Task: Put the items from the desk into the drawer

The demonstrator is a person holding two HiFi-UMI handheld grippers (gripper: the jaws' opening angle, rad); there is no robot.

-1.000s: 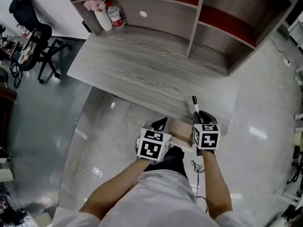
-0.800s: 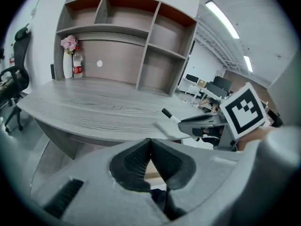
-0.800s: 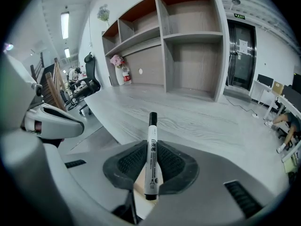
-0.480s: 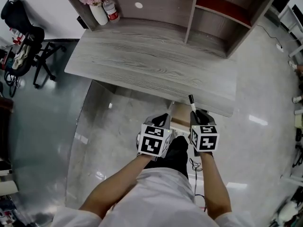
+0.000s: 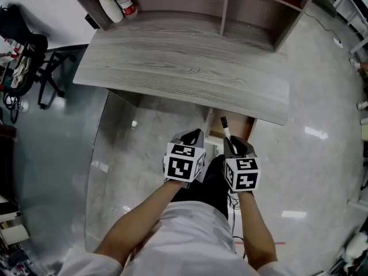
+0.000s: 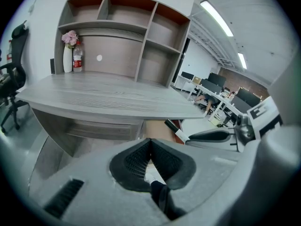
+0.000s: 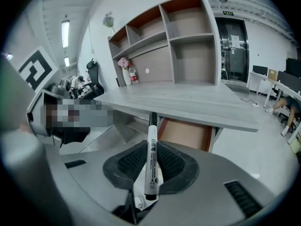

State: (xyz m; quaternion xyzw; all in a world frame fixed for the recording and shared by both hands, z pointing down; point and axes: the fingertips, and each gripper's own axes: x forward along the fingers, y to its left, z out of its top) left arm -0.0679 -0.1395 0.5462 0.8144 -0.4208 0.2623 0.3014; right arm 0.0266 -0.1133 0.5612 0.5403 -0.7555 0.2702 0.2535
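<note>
Both grippers have drawn back from the desk [image 5: 190, 73] edge: the right gripper [image 5: 230, 145] clamps 1 whiteboard marker [image 5: 225, 128], long axis pointing forward at the open drawer [image 5: 240, 129] directly ahead, while the left gripper [image 5: 192, 138], jaws together, holds nothing.

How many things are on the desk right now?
2: a vase of pink flowers and a bottle beside it, at the desk's back left corner. The marker in the right gripper is not counted. Upper shelves are mostly out of view, so more may be hidden.
</note>
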